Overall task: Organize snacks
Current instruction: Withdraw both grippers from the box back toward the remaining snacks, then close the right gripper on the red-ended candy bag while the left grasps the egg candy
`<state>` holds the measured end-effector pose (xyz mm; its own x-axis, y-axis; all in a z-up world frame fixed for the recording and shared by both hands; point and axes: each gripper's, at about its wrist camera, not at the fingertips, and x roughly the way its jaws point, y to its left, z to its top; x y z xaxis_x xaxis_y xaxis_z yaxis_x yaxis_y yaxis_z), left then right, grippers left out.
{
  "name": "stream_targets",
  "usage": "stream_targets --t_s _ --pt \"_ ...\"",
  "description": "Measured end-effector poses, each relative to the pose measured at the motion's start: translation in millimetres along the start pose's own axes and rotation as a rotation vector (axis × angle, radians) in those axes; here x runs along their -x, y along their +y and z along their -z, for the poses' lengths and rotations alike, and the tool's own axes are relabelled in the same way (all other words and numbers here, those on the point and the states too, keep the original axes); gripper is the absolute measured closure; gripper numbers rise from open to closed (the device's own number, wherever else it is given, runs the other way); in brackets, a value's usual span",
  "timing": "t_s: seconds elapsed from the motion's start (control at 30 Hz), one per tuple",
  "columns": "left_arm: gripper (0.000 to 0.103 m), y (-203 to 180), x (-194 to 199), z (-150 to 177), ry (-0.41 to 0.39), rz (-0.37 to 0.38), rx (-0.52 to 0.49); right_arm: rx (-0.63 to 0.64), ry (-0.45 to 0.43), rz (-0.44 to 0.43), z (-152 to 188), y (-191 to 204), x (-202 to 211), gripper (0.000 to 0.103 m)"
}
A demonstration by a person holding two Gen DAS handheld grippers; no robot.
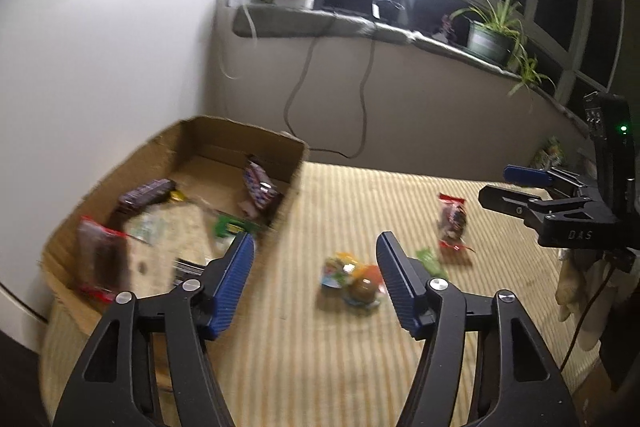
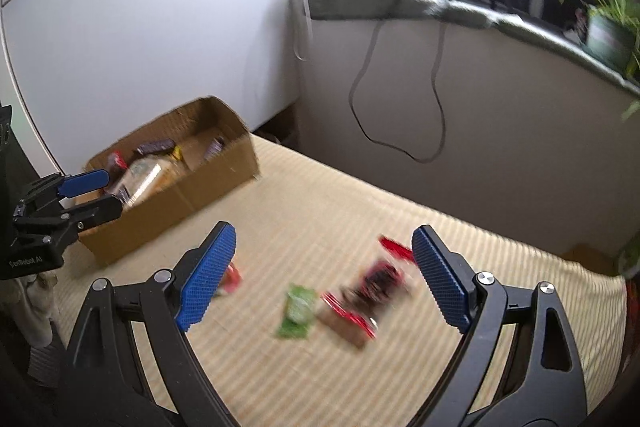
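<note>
Snacks: three loose on the mat (image 1: 280,347); left gripper (image 1: 316,267) and right gripper (image 2: 324,267) spread, empty

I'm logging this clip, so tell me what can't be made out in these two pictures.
- Left wrist view: packets in the cardboard box are motion-blurred; labels unreadable.
- Left wrist view: green packet partly hidden behind the left hand-held gripper finger.
- Right wrist view: red packet smeared; print illegible.
- Right wrist view: potted plant cut off by the edge.
</note>
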<state>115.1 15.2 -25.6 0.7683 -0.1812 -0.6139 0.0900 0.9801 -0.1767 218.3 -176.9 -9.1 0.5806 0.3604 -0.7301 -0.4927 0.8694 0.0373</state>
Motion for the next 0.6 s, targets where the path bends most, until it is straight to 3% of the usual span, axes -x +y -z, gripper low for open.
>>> stream_targets --t_s 0.33,0.6 --pt "0.058 -29.1 -34.2 19.1 0.093 0.057 -0.019 -0.085 0.075 0.014 30.8 -43.3 -17.1 0.011" --pt "0.058 -36.1 -56.5 36.4 0.184 0.072 -0.023 -0.097 0.124 -0.024 38.8 -44.6 -42.3 0.011"
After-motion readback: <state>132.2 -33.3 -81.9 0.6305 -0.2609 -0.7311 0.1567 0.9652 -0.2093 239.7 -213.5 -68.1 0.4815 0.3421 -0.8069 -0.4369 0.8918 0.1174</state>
